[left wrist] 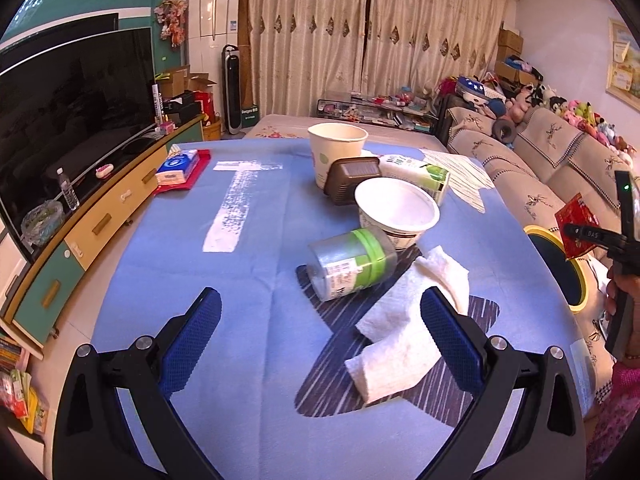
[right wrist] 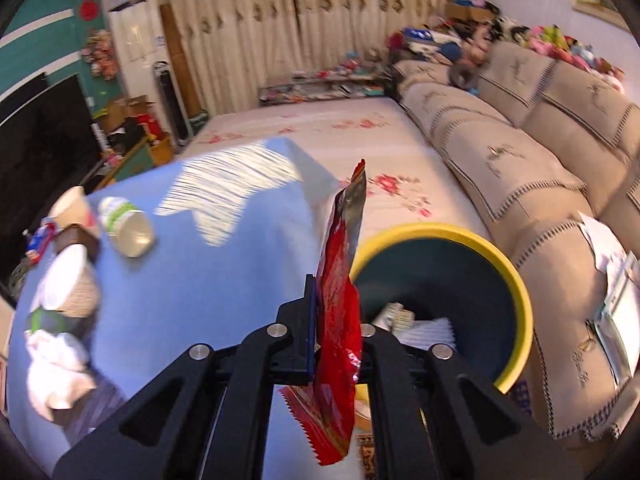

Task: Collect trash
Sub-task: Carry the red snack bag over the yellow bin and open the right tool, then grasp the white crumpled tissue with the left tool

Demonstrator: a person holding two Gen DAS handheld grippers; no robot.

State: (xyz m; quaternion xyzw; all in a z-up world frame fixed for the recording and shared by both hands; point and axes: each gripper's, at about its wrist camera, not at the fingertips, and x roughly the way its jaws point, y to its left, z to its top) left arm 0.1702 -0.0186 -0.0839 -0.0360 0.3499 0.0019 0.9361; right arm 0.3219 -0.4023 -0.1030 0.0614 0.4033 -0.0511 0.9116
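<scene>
Trash is lying clustered toward the middle of the blue surface (left wrist: pixel 248 320), while a red wrapper (right wrist: pixel 338 320) is hanging edge-on at the centre of the right wrist view, clenched between the jaws of the right gripper (right wrist: pixel 336 344) so it can be carried to the yellow-rimmed bin (right wrist: pixel 516 280) at lower right. In the left wrist view, the left gripper (left wrist: pixel 320 340) is hovering with its jaws released and spread wide around a crumpled white tissue (left wrist: pixel 404 336), probably lining up the next pick beside the toppled green-banded jar (left wrist: pixel 352 264)
</scene>
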